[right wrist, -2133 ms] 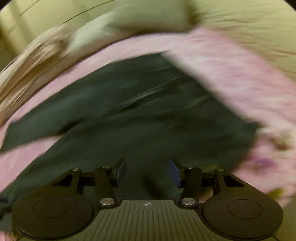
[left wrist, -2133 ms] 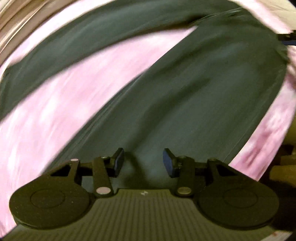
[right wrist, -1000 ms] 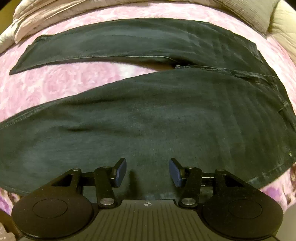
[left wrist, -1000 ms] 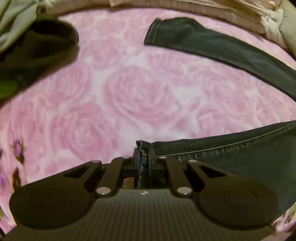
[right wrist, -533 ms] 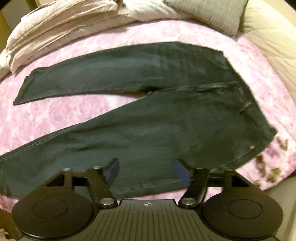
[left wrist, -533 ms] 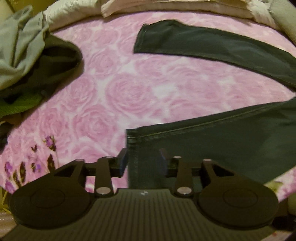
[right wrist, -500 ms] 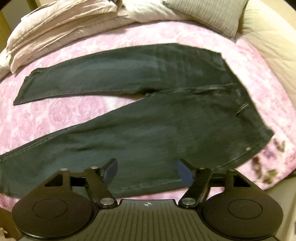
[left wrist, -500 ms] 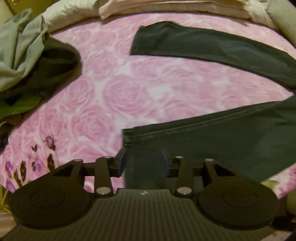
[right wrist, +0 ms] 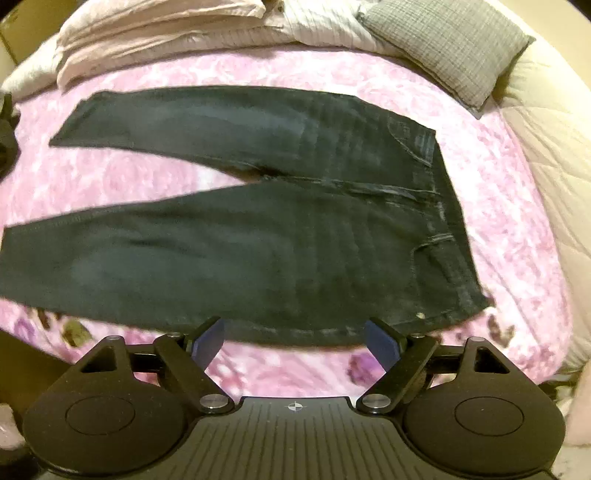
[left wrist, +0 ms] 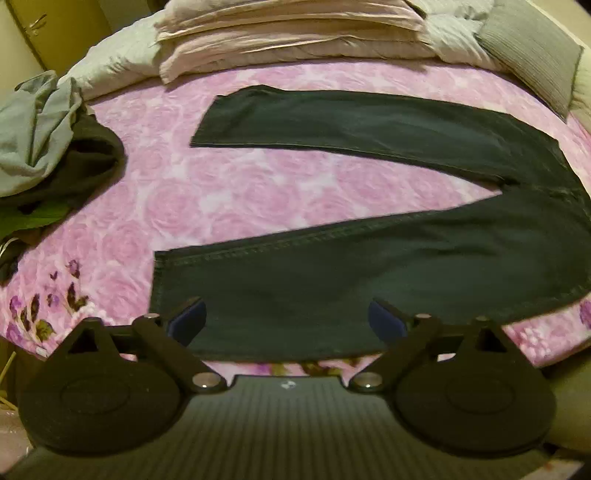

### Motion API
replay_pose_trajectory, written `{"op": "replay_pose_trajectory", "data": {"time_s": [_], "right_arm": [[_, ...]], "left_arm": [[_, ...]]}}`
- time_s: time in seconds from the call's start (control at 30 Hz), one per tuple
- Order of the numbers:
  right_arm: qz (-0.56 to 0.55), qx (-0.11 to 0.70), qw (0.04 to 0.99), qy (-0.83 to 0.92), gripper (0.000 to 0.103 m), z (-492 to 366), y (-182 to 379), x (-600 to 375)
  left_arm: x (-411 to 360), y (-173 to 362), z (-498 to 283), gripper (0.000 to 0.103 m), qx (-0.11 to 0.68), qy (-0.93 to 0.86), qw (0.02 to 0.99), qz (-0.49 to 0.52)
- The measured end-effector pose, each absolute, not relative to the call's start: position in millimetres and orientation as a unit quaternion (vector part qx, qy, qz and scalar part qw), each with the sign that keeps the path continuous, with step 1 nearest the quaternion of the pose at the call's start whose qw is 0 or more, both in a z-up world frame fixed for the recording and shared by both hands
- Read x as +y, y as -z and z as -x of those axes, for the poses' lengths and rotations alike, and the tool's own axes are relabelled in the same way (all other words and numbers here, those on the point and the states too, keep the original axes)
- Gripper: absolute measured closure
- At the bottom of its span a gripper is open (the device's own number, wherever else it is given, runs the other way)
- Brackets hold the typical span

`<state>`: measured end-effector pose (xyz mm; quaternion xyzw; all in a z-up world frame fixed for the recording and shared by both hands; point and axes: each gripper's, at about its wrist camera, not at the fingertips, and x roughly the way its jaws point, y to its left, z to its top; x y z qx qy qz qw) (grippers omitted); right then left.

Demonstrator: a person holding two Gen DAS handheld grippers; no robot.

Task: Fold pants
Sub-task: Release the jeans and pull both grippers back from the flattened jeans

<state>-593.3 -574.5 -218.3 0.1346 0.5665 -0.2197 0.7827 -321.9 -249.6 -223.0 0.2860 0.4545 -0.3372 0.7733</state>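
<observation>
Dark pants (left wrist: pixel 369 258) lay spread flat on the pink bedspread (left wrist: pixel 229 192), legs splayed toward nine o'clock. The left gripper (left wrist: pixel 286 319) and right gripper (right wrist: pixel 293 339) hung above, jaws just opened wide, empty. Laying-out looked finished; next, the near leg's hem and waist need gripping.

A home bedroom — the whole surface is a bed under a pink rose-print bedspread (left wrist: pixel 229 192), with pale pillows (left wrist: pixel 288 33) at its head, a grey cushion (right wrist: pixel 447 44) (ribbed weave) and heaped clothes (left wrist: pixel 48 147) beside.
</observation>
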Motion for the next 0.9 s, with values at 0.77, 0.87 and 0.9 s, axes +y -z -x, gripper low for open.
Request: {"op": "replay_pose_trajectory", "data": {"time_s": [0.77,0.87,0.9], "right_arm": [[-0.157,0.552,0.787,0.227,0.022,612.1,207.3,-569.3],[-0.154,0.549,0.792,0.216,0.022,609.4,207.5,-572.7],[-0.15,0.547,0.797,0.211,0.022,607.3,207.1,-575.0]], "left_arm": [[-263.2,228.1,364.7,0.001,0.452,0.367,0.746,-0.324],[-261.4,228.1,360.3,0.001,0.455,0.36,0.748,-0.322],[-261.3,227.3,357.2,0.001,0.454,0.358,0.751,-0.321]]}}
